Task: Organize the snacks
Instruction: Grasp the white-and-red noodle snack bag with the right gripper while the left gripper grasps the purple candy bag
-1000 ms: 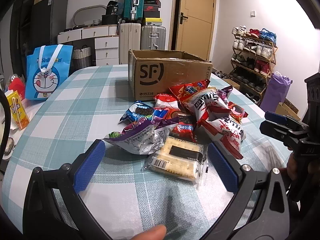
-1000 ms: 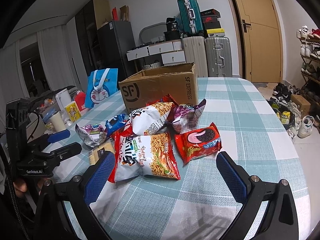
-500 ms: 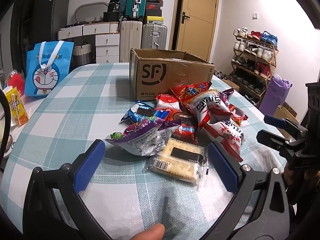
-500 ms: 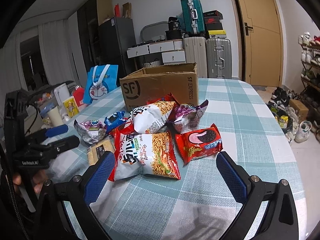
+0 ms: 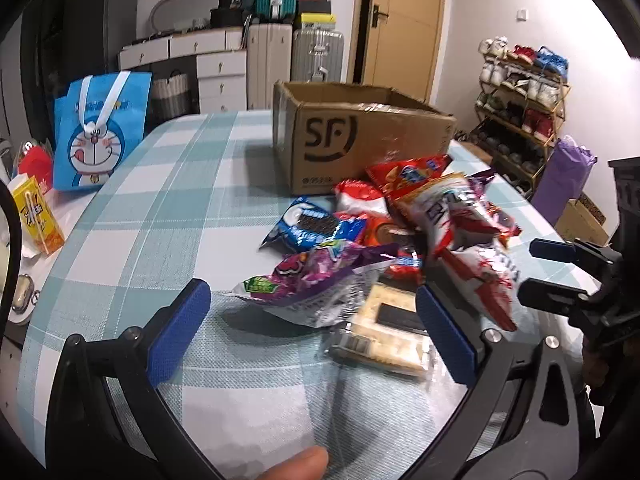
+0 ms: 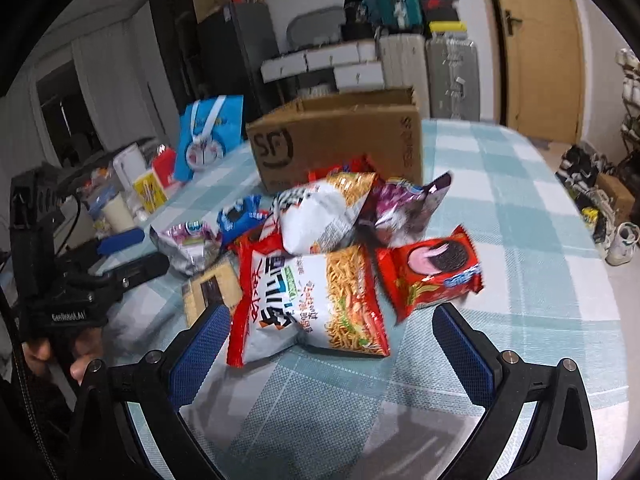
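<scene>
Crinkled foil snack packets (image 6: pixel 312 280) heap beside one brown cardboard box (image 5: pixel 360 140); both hand-held grippers, left (image 5: pixel 312 332) and right (image 6: pixel 332 344), gape empty.

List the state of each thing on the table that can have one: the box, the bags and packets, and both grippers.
Brown cardboard SF box: upright, top flaps open.
Blue cartoon-cat tote bag: standing upright.
Large red-and-white noodle snack bag: sealed, lying flat.
Red sandwich-cookie packet: sealed, lying on the cloth.
Clear-wrapped cracker pack: sealed, lying flat.
Left gripper: fingers open, empty.
Right gripper: fingers open, empty.
</scene>
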Demonstrator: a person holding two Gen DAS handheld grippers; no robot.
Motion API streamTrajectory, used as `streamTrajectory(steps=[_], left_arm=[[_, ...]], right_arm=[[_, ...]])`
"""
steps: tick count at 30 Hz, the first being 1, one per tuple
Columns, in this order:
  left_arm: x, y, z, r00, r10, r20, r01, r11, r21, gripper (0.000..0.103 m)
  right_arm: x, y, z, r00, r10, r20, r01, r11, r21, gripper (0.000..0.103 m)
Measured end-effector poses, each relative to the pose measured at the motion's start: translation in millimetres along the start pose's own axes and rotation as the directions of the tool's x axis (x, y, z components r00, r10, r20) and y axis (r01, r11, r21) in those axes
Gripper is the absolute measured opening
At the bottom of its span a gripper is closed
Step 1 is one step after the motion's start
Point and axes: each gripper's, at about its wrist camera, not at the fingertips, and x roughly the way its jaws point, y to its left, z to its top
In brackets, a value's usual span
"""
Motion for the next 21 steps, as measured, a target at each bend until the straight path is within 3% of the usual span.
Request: streamTrajectory(steps=[10, 15, 19, 21], left_arm=[[32, 17, 8, 0.995, -0.034, -0.093, 0.028, 0.998, -0.057, 0.102], [41, 28, 11, 0.992, -0.076, -0.101, 0.064, 0.991, -0.116, 0.092], [43, 34, 12, 0.992, -0.078, -0.099, 0.063, 0.988, -0.142, 0.077], [46, 37, 12, 0.990, -0.097, -0.104, 0.079, 0.983, -0.164, 0.076]], right_arm=[[27, 8, 8, 0.996, 0.045, -0.077, -0.044, 0.999, 0.010, 0.103], [37, 9, 11, 0.993, 0.052, -0.106, -0.050, 0.999, 0.018, 0.103], [43, 10, 14, 0.991, 0.056, -0.118, -0.054, 0.998, 0.015, 0.103], [47, 11, 16, 0.990, 0.060, -0.129, -0.058, 0.998, 0.016, 0.103]])
